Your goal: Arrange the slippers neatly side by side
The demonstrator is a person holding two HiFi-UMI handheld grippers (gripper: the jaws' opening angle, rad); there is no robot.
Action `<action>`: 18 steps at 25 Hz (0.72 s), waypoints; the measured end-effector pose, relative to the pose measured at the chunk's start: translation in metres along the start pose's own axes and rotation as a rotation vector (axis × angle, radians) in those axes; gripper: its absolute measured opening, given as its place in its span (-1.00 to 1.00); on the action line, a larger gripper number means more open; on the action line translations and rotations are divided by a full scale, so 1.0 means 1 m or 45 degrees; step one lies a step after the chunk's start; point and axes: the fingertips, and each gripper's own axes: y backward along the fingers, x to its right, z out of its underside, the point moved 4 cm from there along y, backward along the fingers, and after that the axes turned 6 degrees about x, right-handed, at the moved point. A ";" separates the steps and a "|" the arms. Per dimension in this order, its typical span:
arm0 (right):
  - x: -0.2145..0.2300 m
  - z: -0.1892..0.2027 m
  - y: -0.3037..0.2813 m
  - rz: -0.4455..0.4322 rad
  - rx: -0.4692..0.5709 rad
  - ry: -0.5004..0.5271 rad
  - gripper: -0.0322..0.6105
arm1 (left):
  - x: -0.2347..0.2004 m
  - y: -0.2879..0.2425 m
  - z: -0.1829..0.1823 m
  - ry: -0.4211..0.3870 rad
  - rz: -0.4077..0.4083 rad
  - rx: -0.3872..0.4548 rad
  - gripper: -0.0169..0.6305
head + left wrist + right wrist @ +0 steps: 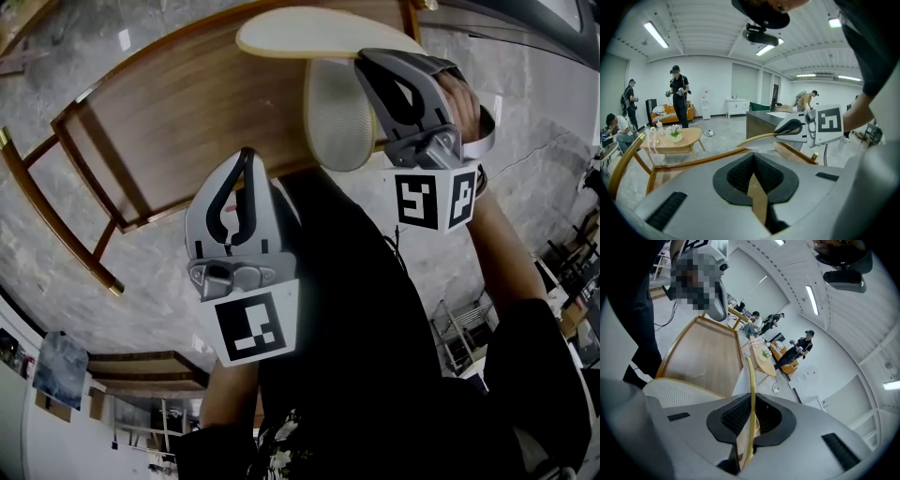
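- The right gripper (370, 64) has its fingers pinched on the thin cream sole of a slipper (309, 33), holding it above the wooden table (187, 122).
- A white ribbed piece (337, 112) sits just under that sole; I cannot tell whether it is a second slipper.
- The left gripper (246, 159) hovers over the table's near edge, its fingers pressed together and empty.

The room has white walls (717, 79) and a ribbed ceiling (708, 28) with strip lights (656, 34). The floor (150, 281) is grey and marbled. A wooden bench (187, 112) lies directly ahead of the left tool (752, 159). Beyond it, to the tool's left, stand a low table (691, 136) and an orange sofa (661, 112). A white cabinet (737, 107) stands straight ahead.
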 end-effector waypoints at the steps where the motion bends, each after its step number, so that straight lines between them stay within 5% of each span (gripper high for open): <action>1: 0.002 -0.002 0.002 0.013 -0.003 -0.011 -0.83 | 0.000 0.000 -0.002 -0.011 0.010 0.006 -0.94; 18: 0.012 -0.047 0.032 0.135 -0.074 -0.199 -0.83 | -0.012 0.012 -0.032 -0.093 0.108 0.050 -0.94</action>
